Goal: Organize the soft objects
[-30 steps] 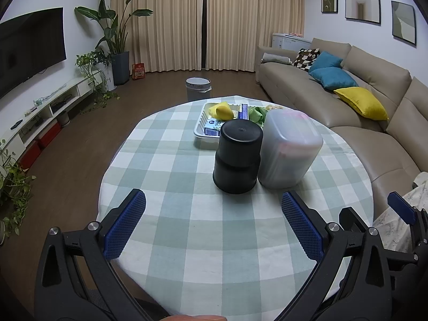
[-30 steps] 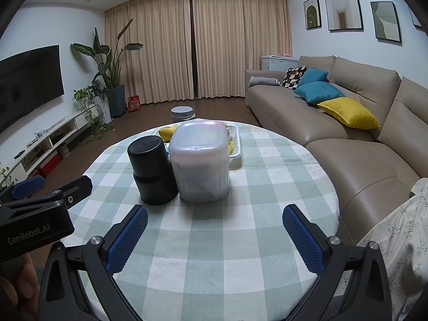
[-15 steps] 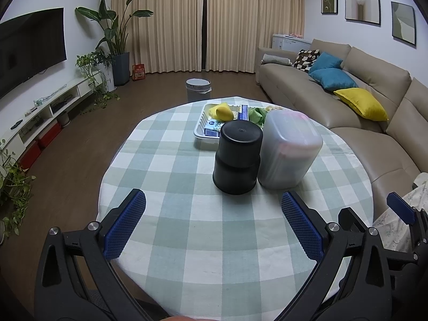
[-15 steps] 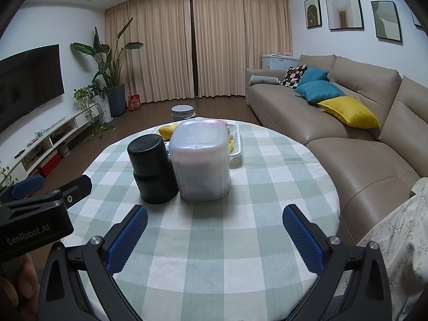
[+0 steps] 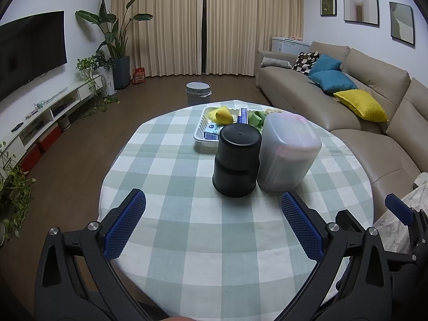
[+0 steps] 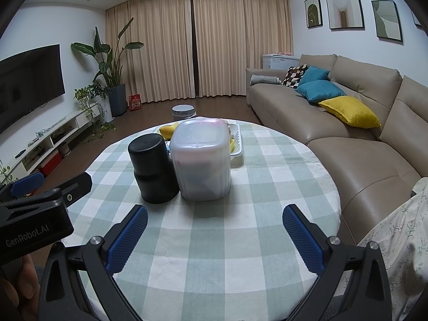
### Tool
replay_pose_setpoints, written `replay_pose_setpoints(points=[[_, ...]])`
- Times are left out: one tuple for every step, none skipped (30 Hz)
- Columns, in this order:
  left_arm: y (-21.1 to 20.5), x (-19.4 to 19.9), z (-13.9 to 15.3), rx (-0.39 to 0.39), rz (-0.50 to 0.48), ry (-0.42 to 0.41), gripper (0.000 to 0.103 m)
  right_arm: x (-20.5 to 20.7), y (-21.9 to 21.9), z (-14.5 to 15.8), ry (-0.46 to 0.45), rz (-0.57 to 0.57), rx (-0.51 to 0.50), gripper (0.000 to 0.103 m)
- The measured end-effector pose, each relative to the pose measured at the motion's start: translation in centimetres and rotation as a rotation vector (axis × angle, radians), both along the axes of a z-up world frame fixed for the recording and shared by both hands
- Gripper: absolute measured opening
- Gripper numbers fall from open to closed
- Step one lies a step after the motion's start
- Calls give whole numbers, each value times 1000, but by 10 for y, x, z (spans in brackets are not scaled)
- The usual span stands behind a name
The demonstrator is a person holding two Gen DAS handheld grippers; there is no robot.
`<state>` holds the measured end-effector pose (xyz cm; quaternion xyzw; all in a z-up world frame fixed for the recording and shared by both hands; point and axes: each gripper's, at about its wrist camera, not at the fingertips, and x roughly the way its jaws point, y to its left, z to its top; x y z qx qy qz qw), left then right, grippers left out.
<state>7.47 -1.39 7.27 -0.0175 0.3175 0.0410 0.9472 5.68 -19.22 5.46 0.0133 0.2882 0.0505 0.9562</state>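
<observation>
Left gripper (image 5: pixel 213 208): jaws spread wide, holding nothing, hovering over the near part of the desk, short of the black canister.
Right gripper (image 6: pixel 214 222): jaws spread wide and empty, over the near edge of the desk, short of the black canister; the left gripper's body shows at its left side.
Black canister (image 5: pixel 237 159): upright near the middle of the desk, lid on.
Frosted plastic container (image 5: pixel 289 151): just right of the black canister, touching or almost touching it; contents blurred.
White tray (image 5: pixel 201 133): directly behind the black canister, holding a yellow soft toy (image 5: pixel 223 116), something green (image 5: pixel 256 117) and a blue-and-white packet (image 5: pixel 211 132).
Desk (image 5: pixel 171 230): round, under a green-and-white checked cloth.
Sofa (image 5: pixel 374 144): right of the black canister, beyond the desk, with blue and yellow cushions.
</observation>
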Motion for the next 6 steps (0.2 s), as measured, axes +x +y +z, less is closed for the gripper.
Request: replay_pose_setpoints(points=[[-1, 0, 0, 0, 1, -1, 103, 0, 0, 0, 0, 0, 0, 103], [-1, 0, 0, 0, 0, -1, 103, 0, 0, 0, 0, 0, -1, 103], [-1, 0, 0, 0, 0, -1, 103, 0, 0, 0, 0, 0, -1, 103], [-1, 1, 0, 1, 1, -2, 103, 0, 0, 0, 0, 0, -1, 103], [-1, 1, 0, 4, 2, -1, 103, 0, 0, 0, 0, 0, -1, 103], [-2, 1, 1, 4, 2, 1, 103, 0, 0, 0, 0, 0, -1, 103]])
